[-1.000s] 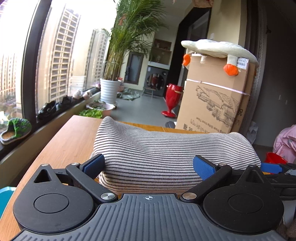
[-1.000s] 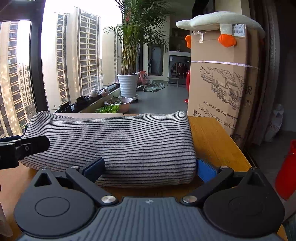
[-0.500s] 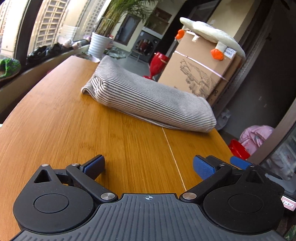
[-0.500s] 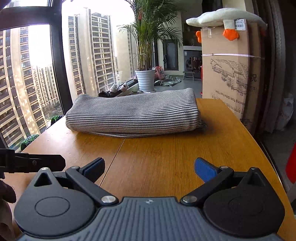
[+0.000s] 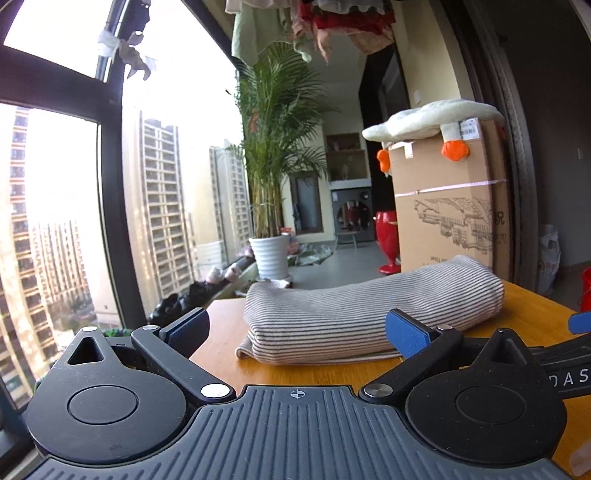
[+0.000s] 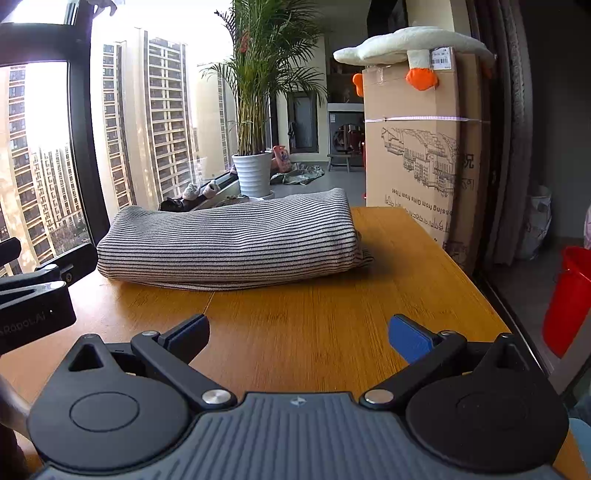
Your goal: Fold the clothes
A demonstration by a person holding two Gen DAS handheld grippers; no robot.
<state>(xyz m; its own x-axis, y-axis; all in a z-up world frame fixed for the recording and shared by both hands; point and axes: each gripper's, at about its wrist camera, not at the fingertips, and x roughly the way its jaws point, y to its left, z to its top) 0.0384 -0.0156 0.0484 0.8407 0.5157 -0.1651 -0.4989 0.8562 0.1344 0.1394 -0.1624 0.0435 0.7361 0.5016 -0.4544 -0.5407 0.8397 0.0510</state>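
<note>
A folded grey-and-black striped garment (image 6: 229,243) lies on the wooden table (image 6: 332,317) toward its far end; in the left wrist view the same striped garment (image 5: 365,314) sits just beyond the fingers. My left gripper (image 5: 295,330) is open and low over the table's left part, with nothing between its fingers. My right gripper (image 6: 298,334) is open over bare wood, well short of the garment. The left gripper's body (image 6: 33,295) shows at the left edge of the right wrist view.
A tall cardboard box (image 6: 417,147) with a plush goose (image 6: 406,46) on top stands past the table's right edge. A potted palm (image 6: 255,173) and shoes sit by the window. A red bucket (image 6: 569,299) stands on the floor at right. Laundry (image 5: 314,22) hangs overhead.
Both grippers let go of the striped garment and drew back from it. The left one has since dropped lower and tilted up, so the garment sits closer in its view.
</note>
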